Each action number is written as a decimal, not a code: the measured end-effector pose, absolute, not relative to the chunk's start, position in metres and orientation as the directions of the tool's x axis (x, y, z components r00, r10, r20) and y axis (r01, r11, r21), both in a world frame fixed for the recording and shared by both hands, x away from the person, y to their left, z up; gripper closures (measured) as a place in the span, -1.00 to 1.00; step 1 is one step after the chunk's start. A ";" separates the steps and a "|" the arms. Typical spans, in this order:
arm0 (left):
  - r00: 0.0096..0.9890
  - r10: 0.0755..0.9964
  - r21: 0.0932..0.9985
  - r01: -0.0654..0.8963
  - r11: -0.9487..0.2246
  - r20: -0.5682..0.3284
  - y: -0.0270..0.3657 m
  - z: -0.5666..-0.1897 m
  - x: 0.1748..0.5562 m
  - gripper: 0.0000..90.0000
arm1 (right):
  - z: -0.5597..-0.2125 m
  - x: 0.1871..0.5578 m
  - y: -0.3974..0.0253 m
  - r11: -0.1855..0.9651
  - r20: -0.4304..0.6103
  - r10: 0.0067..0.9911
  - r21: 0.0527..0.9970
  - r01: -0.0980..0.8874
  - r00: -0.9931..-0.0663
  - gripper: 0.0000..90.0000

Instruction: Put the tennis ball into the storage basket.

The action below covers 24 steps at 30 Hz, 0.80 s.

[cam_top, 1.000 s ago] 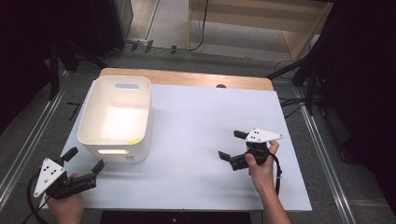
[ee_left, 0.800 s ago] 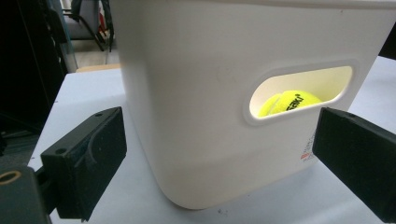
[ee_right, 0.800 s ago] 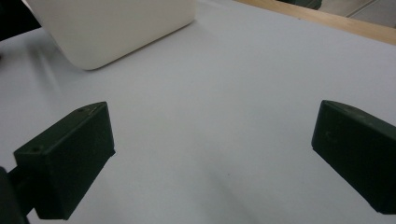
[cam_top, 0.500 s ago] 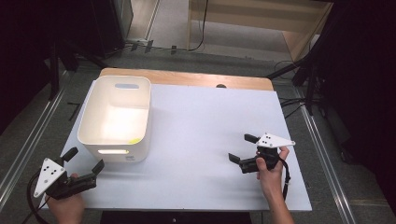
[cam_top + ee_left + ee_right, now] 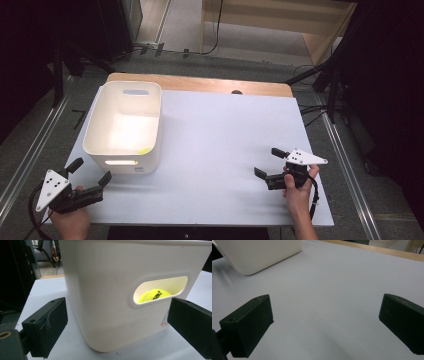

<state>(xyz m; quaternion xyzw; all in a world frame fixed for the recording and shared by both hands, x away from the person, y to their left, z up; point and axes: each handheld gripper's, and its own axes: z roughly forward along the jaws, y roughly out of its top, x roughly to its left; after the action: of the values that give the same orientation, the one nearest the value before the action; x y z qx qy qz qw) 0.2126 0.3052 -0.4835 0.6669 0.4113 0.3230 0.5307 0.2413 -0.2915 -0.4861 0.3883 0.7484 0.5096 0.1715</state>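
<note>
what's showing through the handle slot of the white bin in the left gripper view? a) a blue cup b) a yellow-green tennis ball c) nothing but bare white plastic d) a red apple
b: a yellow-green tennis ball with black lettering sits inside the white bin, seen through the handle slot that faces the open left gripper.

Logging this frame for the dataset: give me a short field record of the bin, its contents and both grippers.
bin: white plastic bin with handle slots, on the left of the white table top
contents: yellow tennis ball, seen through the near slot
left gripper: open, empty, facing the bin's near wall
right gripper: open, empty, over bare table top
</note>
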 end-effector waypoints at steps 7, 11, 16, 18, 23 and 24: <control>0.453 0.892 0.973 0.208 -0.101 -0.004 0.305 -0.483 0.213 -0.94 | -0.488 0.232 -0.304 0.153 0.145 0.768 0.904 0.400 -0.623 -1.00; 0.453 0.892 0.973 0.207 -0.101 -0.004 0.305 -0.483 0.212 -0.94 | -0.489 0.227 -0.310 0.135 0.155 0.777 0.906 0.402 -0.610 -1.00; 0.454 0.891 0.974 0.205 -0.098 -0.005 0.305 -0.483 0.213 -0.94 | -0.491 0.222 -0.318 0.125 0.157 0.786 0.907 0.403 -0.597 -1.00; 0.454 0.891 0.974 0.205 -0.099 -0.005 0.305 -0.483 0.213 -0.94 | -0.492 0.219 -0.321 0.118 0.162 0.789 0.906 0.406 -0.592 -1.00; 0.453 0.891 0.973 0.207 -0.102 -0.003 0.305 -0.483 0.213 -0.94 | -0.493 0.215 -0.327 0.108 0.164 0.798 0.908 0.405 -0.580 -1.00; 0.454 0.891 0.973 0.205 -0.101 -0.003 0.305 -0.483 0.213 -0.94 | -0.493 0.215 -0.328 0.107 0.164 0.800 0.908 0.405 -0.577 -1.00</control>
<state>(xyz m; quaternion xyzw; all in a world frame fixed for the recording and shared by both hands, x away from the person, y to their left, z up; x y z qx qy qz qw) 0.2129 0.3049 -0.4833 0.6680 0.4103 0.3233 0.5301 0.2152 -0.3280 -0.4931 0.4187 0.7193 0.5209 0.1895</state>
